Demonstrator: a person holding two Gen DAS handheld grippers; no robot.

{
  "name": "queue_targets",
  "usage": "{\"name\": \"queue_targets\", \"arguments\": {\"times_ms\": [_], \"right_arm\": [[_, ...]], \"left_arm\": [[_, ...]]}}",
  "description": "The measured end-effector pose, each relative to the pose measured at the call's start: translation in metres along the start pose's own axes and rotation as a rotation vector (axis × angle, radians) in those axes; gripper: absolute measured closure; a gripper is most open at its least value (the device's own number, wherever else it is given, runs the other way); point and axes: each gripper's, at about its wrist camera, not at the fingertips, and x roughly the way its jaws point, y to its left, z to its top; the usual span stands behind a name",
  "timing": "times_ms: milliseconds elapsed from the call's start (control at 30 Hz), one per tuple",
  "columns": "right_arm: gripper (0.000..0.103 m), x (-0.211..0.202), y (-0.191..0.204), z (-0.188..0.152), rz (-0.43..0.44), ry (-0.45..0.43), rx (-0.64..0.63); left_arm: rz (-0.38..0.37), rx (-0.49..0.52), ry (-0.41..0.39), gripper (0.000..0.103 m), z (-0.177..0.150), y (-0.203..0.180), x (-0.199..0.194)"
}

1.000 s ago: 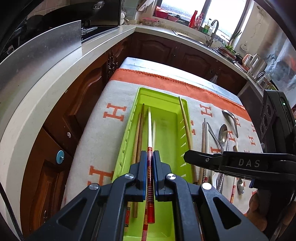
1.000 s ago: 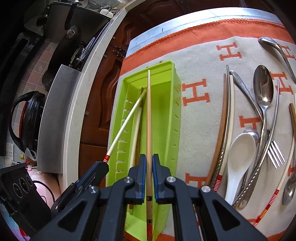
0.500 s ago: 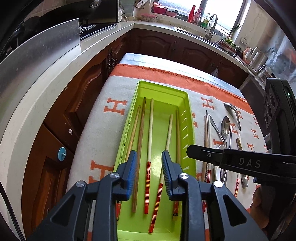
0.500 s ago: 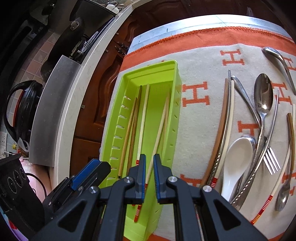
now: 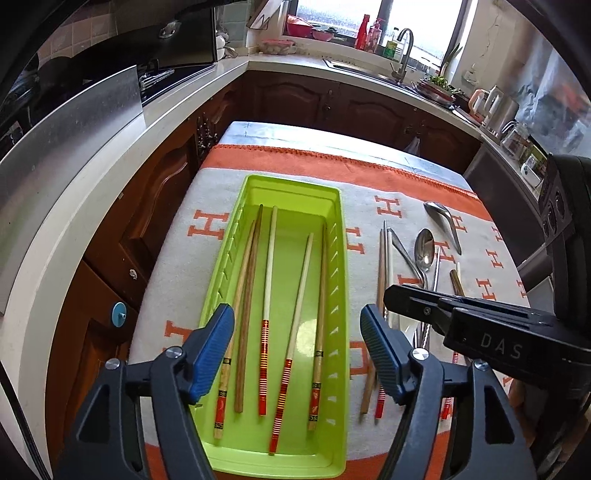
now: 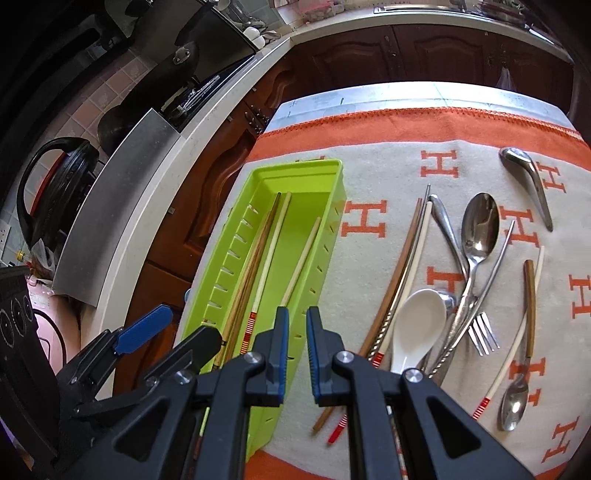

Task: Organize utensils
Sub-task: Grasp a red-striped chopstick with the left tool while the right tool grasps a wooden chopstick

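A lime green tray (image 5: 334,206) (image 6: 334,173) lies on the orange and grey cloth and holds several chopsticks (image 5: 266,295) (image 6: 269,243). My left gripper (image 5: 297,354) is wide open and empty above the tray's near end. My right gripper (image 6: 294,354) is empty, its jaws a narrow gap apart, over the tray's right wall; it shows from the side in the left wrist view (image 5: 395,293). More chopsticks (image 6: 402,266) (image 5: 380,273), metal spoons (image 6: 480,225), a white spoon (image 6: 417,317) and a fork (image 6: 480,332) lie on the cloth right of the tray.
A white counter (image 5: 122,155) with a steel panel (image 6: 114,206) runs along the left over brown cabinets. A black kettle (image 6: 55,184) stands there. A sink and bottles (image 5: 373,33) are at the far window. The table's far edge (image 6: 406,96) is bare metal.
Both grippers let go of their chopsticks, which now lie in the tray. The left gripper opened wide; both pulled back and up from the tray.
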Motion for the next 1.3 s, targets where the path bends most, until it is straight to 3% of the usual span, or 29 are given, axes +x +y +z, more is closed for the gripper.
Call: {"name": "queue_targets", "arguments": {"times_ms": [400, 700, 767, 900, 1300], "right_arm": [[0.093, -0.054, -0.04, -0.017, -0.094, -0.124, -0.069], [0.093, -0.084, -0.095, -0.036, -0.212, -0.204, -0.065], [0.093, -0.083, -0.108, -0.041, -0.228, -0.209, -0.054], [0.093, -0.071, -0.129, -0.049, -0.244, -0.189, -0.029], [0.093, -0.031, -0.147, -0.057, -0.25, -0.12, -0.023]], "left_arm": [[-0.065, 0.108, -0.016, 0.026, -0.002, -0.062, -0.004], [-0.152, 0.161, -0.002, 0.026, -0.007, -0.106, 0.024], [-0.166, 0.172, 0.01, 0.027, -0.011, -0.114, 0.034], [-0.183, 0.199, 0.039, 0.04, -0.019, -0.126, 0.049], [-0.194, 0.255, 0.085, 0.047, -0.031, -0.147, 0.066]]}}
